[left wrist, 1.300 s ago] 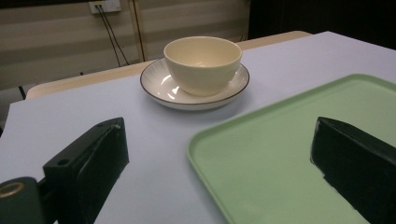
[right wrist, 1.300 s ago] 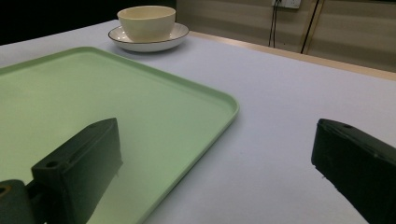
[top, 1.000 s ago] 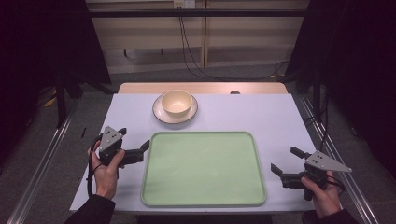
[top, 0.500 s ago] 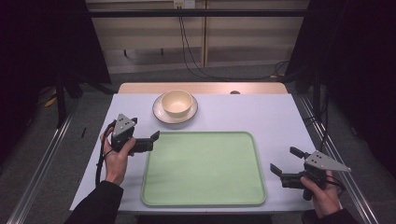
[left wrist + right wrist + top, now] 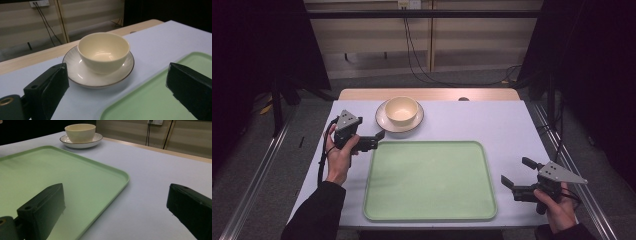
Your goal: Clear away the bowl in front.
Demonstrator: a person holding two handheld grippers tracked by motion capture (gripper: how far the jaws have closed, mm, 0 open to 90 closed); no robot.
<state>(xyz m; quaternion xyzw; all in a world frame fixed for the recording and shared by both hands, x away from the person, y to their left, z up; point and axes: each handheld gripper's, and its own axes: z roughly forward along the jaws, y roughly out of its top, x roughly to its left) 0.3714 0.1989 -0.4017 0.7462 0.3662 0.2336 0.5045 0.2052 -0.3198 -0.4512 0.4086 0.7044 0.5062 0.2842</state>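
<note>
Left hand-held gripper (image 5: pixel 374 141) sits at the near-left corner region of the bench (image 5: pixel 492 120), just short of the saucer, with its jaws spread wide and nothing between them. In the left gripper view the jaws frame a cream bowl (image 5: pixel 103 51), which stands upright and empty on a white saucer (image 5: pixel 82 76) with a thin dark rim line; gripper and crockery are near but apart. Bowl and saucer occupy the far side of the bench, left of centre, just beyond the far-left corner of the green tray (image 5: pixel 429 180). Tray lies flat in the middle of the bench, carrying nothing. Right hand-held gripper (image 5: pixel 518 174) is held low at the near-right edge of the bench, beside the tray's right rim, jaws likewise wide and holding nothing. Bench surface is covered in pale lavender-white.
</note>
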